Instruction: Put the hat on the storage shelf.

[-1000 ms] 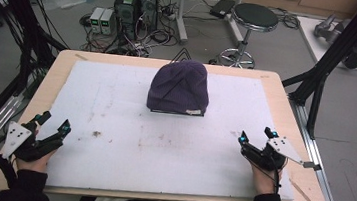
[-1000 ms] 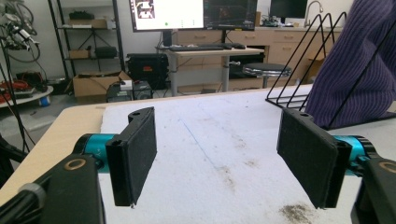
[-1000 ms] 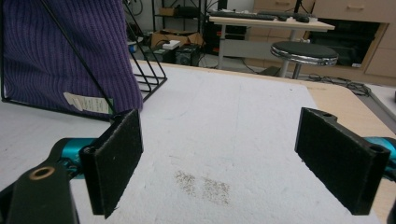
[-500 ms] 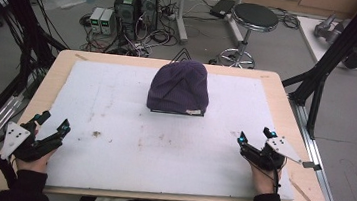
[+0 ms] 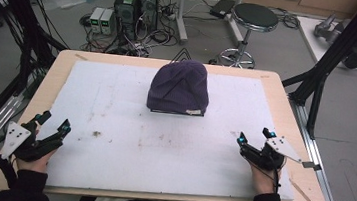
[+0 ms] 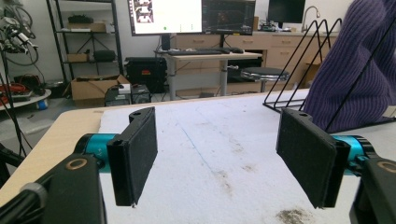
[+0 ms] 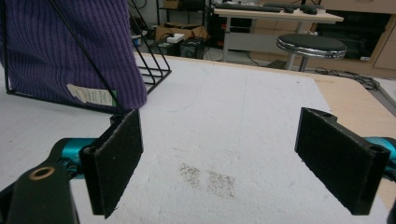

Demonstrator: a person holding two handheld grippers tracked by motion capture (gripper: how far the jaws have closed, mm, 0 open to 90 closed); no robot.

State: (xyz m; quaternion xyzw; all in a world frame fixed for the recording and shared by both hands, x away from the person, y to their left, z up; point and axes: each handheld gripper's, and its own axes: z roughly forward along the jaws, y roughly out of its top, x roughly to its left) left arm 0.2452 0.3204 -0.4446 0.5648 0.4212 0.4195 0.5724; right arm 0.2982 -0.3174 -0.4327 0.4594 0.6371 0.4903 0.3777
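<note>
2 tongs (image 5: 54, 126) (image 5: 254, 135) gape; 1 purple hat (image 5: 178, 87), 1 wire rack (image 6: 299, 65).

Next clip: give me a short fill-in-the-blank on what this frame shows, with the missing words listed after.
1. The knit hat draped over the black wire stand is ____ in colour.
2. The jaws of both the left gripper and the right gripper stand ____.
3. The hat sits toward the ____ edge of the white foam mat, away from the person.
4. On the floor beyond the table stands a round black ____.

Missing words: purple; open; far; stool
</note>
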